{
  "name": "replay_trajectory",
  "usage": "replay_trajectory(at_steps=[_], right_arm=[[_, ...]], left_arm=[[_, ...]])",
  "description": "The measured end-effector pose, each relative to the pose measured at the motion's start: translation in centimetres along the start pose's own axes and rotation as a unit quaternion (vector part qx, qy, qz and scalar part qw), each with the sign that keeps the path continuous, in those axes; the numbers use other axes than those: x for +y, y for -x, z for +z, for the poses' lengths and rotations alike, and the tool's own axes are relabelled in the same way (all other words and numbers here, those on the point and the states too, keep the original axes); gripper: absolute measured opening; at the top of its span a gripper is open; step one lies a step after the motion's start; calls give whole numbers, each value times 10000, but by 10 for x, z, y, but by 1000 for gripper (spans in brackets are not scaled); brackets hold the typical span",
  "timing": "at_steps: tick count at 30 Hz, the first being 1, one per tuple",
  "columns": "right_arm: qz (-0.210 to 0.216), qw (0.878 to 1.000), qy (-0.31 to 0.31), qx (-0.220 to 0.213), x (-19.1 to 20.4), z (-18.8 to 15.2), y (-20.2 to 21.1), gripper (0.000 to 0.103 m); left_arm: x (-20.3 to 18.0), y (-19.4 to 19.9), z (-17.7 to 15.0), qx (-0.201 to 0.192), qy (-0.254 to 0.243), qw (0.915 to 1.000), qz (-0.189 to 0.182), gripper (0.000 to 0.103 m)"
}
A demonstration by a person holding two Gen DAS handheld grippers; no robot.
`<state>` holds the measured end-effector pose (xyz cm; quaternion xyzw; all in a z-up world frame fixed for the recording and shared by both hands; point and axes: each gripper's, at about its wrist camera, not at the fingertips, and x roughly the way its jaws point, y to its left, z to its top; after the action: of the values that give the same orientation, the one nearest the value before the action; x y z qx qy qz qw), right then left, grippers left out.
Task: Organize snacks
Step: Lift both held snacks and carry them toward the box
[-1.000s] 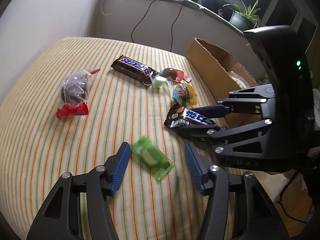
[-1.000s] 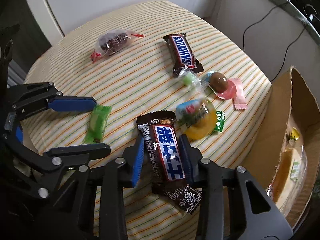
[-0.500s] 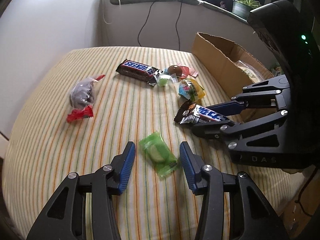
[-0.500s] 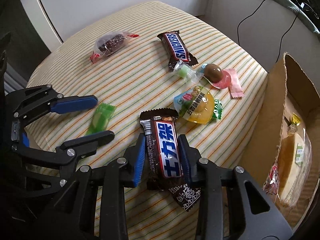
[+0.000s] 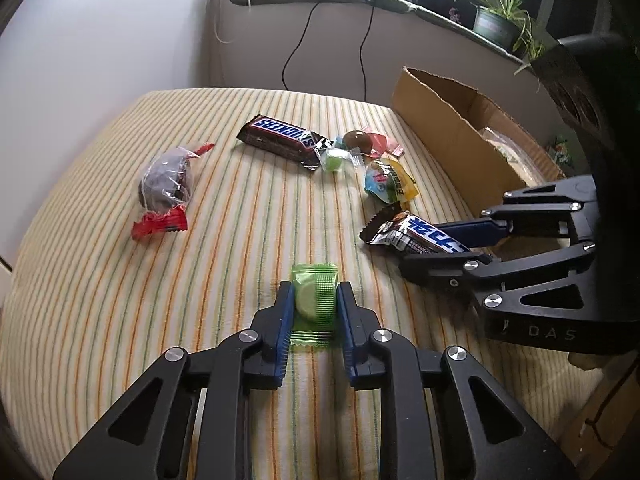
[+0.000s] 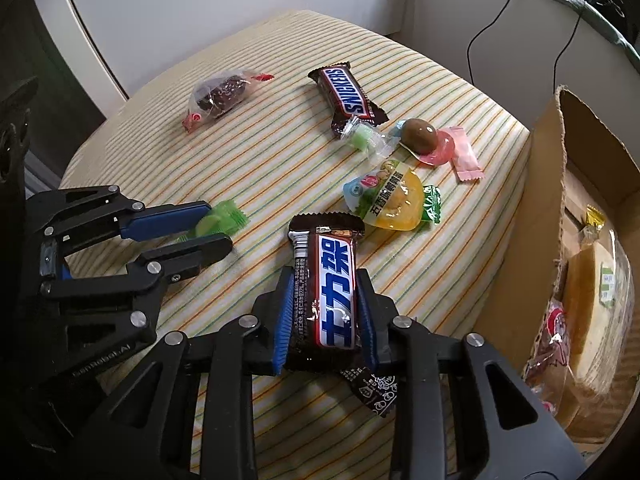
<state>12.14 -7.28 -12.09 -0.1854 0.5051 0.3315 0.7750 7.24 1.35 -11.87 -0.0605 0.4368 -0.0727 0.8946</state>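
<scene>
My left gripper (image 5: 314,298) is shut on a green wrapped candy (image 5: 315,303) that lies on the striped tablecloth (image 5: 248,240); this shows in the right wrist view too (image 6: 218,220). My right gripper (image 6: 324,280) is shut on a brown Chinese-label Snickers bar (image 6: 330,284), held just above the cloth; the bar also shows in the left wrist view (image 5: 416,236). An open cardboard box (image 6: 560,216) with packaged snacks inside stands to the right.
On the cloth lie an English-label Snickers bar (image 5: 282,138), a clear bag of dark snack with red ends (image 5: 166,184), a yellow pouch (image 6: 394,198), a small green candy (image 6: 364,138), a brown egg pack (image 6: 420,136) and a pink candy (image 6: 466,158). Wall and cables stand behind.
My left gripper moved forward over the green candy and closed on it. My right gripper, holding the bar, lifted slightly and drew back from the yellow pouch.
</scene>
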Motion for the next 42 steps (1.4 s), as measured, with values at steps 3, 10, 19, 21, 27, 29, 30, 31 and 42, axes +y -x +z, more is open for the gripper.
replay_trajectory(at_steps=[3,10,19,21,27,29,30,31,42], right_arm=[[24,9999,-73,-77,-2,-4,4,30],[134,9989,-282,-362,-8,-11,22,30],[260,9955,-532,-742,-20,-18,53,30],[272,9943,-600,-839,-24,-19,60,30],[247,9898,-822,-1140,-36,-29,85,30],[184,9884,-872,-1229,-42,-33,93,30],[141,9879,-895,-1261,-47,-34,97,30],[85,9871,-935,-1296,-52,-36,101,30],[-399,9813,-1322,-1342,-105,-48,114,30]], left_arm=[[0,2,-2,-20,46,10000,-12,19],[2,11,0,-85,182,9997,-129,19],[-6,30,14,-313,150,9989,-321,19],[-9,30,18,-337,128,9987,-355,19],[-25,32,33,-441,4,9976,-529,19],[-31,31,38,-470,-39,9971,-598,19],[-34,31,41,-487,-65,9968,-632,19],[-38,31,43,-505,-89,9964,-670,19],[-99,20,71,-585,-539,9908,-1093,19]])
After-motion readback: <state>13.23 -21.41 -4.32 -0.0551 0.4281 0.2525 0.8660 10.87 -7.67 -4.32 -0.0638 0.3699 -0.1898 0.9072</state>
